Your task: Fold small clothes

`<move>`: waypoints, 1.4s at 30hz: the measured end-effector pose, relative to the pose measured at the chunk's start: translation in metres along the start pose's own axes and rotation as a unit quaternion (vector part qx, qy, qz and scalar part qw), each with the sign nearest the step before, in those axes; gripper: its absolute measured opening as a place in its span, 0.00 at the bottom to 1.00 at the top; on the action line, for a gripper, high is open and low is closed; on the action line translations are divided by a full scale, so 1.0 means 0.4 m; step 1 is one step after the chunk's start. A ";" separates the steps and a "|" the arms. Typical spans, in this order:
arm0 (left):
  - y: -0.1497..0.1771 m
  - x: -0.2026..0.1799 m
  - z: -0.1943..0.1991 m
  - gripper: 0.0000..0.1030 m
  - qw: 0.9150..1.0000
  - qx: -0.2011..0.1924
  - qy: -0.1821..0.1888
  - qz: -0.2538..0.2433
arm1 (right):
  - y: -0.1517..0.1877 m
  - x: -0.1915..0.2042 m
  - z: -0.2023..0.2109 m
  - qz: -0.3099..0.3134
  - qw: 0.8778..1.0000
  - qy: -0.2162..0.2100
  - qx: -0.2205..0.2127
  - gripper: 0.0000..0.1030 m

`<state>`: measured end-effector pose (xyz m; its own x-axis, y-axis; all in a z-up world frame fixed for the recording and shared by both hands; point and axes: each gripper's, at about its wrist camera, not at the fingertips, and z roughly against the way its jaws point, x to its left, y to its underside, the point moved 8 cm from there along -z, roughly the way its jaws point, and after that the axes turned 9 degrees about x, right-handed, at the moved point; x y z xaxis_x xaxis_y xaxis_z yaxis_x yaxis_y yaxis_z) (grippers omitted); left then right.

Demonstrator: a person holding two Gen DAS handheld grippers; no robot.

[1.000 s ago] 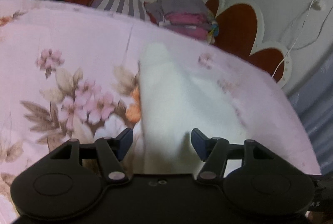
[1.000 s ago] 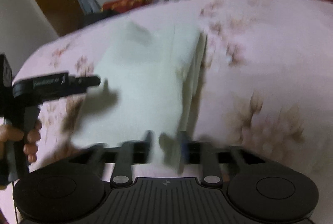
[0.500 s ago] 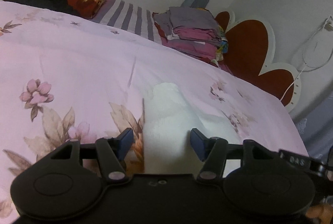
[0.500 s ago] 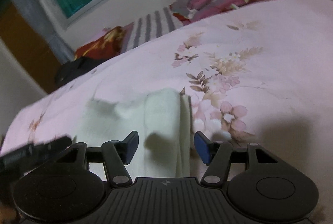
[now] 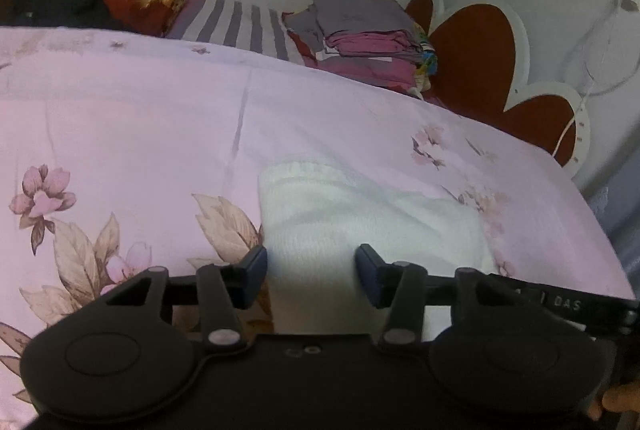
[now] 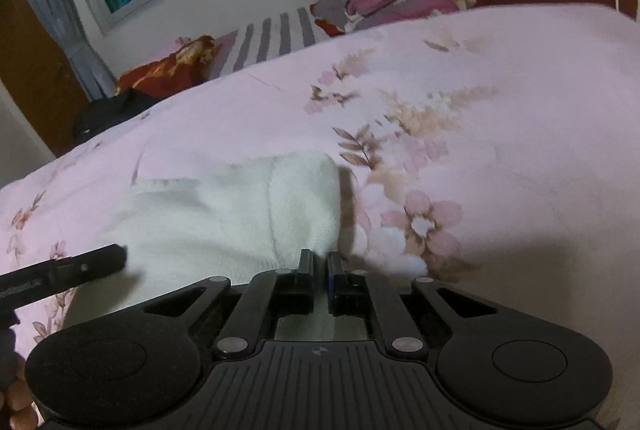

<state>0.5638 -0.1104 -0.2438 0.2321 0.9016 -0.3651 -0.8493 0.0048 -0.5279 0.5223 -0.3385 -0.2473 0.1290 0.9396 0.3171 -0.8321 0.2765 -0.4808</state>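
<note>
A white knitted garment (image 5: 360, 222) lies on a bed covered with a pink floral bedspread (image 5: 140, 134), near the bed's nearer edge, with bare bedspread on either side. Its ribbed hem faces the far side of the bed; in the right wrist view one side of it is folded over into a thicker soft roll (image 6: 304, 198).

The left gripper (image 5: 311, 272) is lowered over the near part of the garment. Its blue-padded fingers (image 5: 252, 270) stand at a medium gap and are closing, with the white fabric between them; the pads do not press on the cloth. The left pad sits at the garment's left edge.

The right gripper (image 6: 319, 270) is at the near end of the folded roll. Its fingers (image 6: 306, 272) stand narrow, almost together, pinching a thin edge of the white fabric, which also shows behind them through the frame.

Part of the left gripper's body reaches into the right wrist view at the left edge, over the garment's other side, and fingertips of the person's hand (image 6: 16, 398) show in the lower left corner.

At the far side of the bed: a stack of folded clothes (image 5: 368, 42) in grey and magenta, a striped pillow (image 5: 240, 22), and a red patterned cloth (image 5: 136, 2). A red and white headboard (image 5: 480, 70) stands at the right end.
</note>
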 end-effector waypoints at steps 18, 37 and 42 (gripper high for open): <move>-0.030 -0.007 -0.037 0.60 0.999 0.009 -0.042 -0.009 | -0.094 0.033 -0.100 0.038 0.999 0.028 -0.001 0.05; 0.037 -0.066 0.070 0.58 0.996 0.003 -0.059 -0.067 | 0.066 0.088 0.033 0.101 0.995 0.008 0.003 0.05; 0.097 -0.065 0.076 0.59 0.996 0.015 -0.051 -0.072 | 0.081 0.080 0.032 0.117 0.992 0.042 0.007 0.05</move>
<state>0.5103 -0.1203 -0.2315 0.3045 0.9299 -0.2062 -0.8245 0.1489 -0.5459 0.4925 -0.3023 -0.2423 -0.0236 0.9915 0.1283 -0.8520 0.0472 -0.5214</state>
